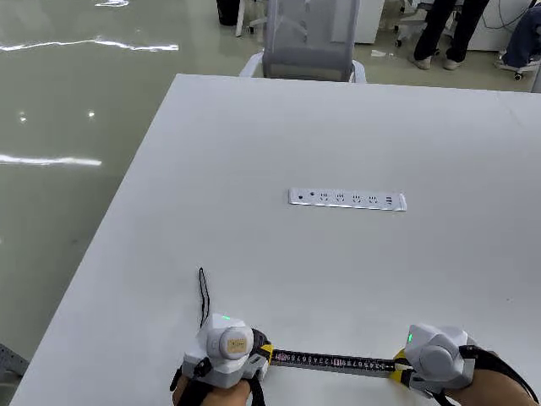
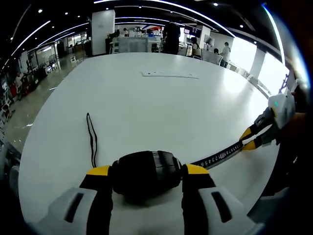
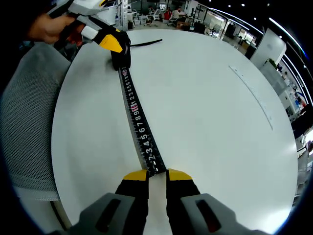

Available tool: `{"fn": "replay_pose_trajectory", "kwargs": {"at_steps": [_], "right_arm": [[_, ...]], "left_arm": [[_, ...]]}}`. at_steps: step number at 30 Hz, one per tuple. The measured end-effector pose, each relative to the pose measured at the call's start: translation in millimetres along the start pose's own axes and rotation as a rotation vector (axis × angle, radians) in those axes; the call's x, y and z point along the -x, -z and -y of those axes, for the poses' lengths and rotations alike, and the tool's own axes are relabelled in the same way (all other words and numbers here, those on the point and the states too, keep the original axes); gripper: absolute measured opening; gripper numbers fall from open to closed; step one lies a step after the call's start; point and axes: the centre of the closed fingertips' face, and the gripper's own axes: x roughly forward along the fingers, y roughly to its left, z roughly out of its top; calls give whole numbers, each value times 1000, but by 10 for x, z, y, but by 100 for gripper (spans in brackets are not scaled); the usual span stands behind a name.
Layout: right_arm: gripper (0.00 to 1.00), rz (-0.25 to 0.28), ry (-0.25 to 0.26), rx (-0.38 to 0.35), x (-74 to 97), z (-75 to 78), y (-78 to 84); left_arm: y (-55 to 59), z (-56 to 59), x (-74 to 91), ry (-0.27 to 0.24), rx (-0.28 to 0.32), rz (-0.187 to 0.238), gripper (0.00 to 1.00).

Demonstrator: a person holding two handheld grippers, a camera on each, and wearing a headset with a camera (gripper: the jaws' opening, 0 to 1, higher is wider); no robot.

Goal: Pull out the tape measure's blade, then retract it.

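Note:
The black tape measure case (image 2: 145,172) sits between the yellow-tipped jaws of my left gripper (image 2: 146,171), which is shut on it near the table's front edge. Its black wrist strap (image 1: 203,293) trails away across the table. The dark numbered blade (image 1: 332,363) runs out of the case (image 1: 264,353) to the right, lying low over the table. My right gripper (image 3: 156,173) is shut on the blade's end (image 3: 154,165). In the head view the left gripper (image 1: 258,353) and the right gripper (image 1: 397,369) sit a blade's length apart.
A white power strip (image 1: 347,200) lies mid-table, well beyond the grippers. A grey office chair (image 1: 308,38) stands at the far table edge, with people's legs (image 1: 448,30) behind it. The table's left edge (image 1: 101,228) drops to a shiny floor.

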Motion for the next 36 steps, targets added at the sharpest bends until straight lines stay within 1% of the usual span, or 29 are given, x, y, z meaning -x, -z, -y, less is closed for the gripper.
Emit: {"fn": "replay_pose_trajectory", "kwargs": {"at_steps": [10,26,31,36], "right_arm": [[11,5,-6,13,-72,-57,-128],[11,11,-7,14,-78,-109,-186],[11,13,-8,15,-106,-100,-209],[11,13,-11,18,-115,-108,-266]], "left_arm": [[6,-5,-10,3,-13,-4,52],[2,-3,-12,9,-15,-1,53],[0,-6,-11,10,-11,4,53],[-5,-9,-14,9,-13,5,53]]}}
